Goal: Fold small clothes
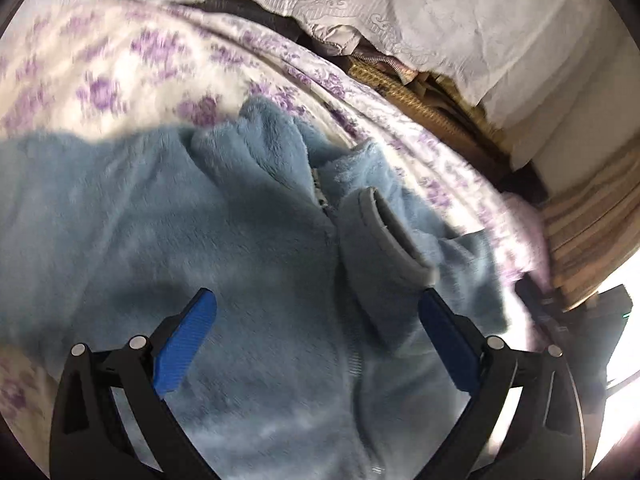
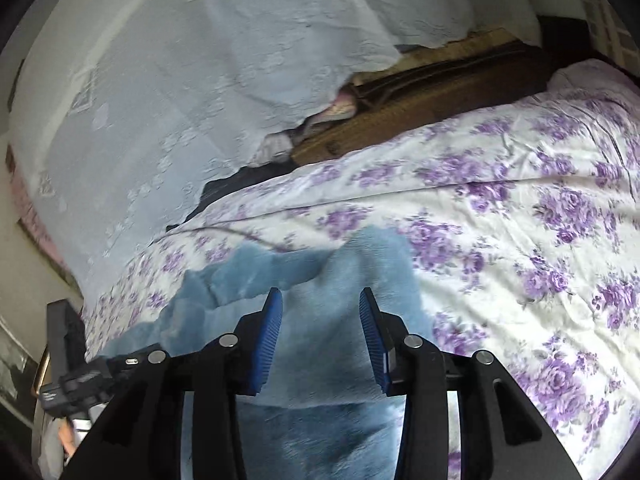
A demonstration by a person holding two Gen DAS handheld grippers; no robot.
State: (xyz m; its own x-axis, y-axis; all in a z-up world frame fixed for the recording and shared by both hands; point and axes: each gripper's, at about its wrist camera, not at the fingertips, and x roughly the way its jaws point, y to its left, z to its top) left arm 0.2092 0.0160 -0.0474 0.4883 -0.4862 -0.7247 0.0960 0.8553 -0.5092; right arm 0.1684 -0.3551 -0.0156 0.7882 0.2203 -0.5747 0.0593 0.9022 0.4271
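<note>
Fleece (image 1: 240, 240) on bedspread (image 2: 520, 200) | cuff (image 1: 384, 232) just ahead of our left gripper (image 1: 316, 316), jaws wide apart, nearer | right gripper (image 2: 320, 308) apart, fleece between jaws, unclamped | zip runs away from us

Your fleece garment (image 1: 248, 240) lies spread on the floral bedspread (image 2: 520, 208). Its sleeve cuff (image 1: 388, 236) sits on top of the body, just right of the zipper (image 1: 320, 196). Behind the bedspread there's a lace cover (image 2: 168, 100) draped over stuff, with a wooden frame (image 2: 420, 100) poking out between them.
</note>
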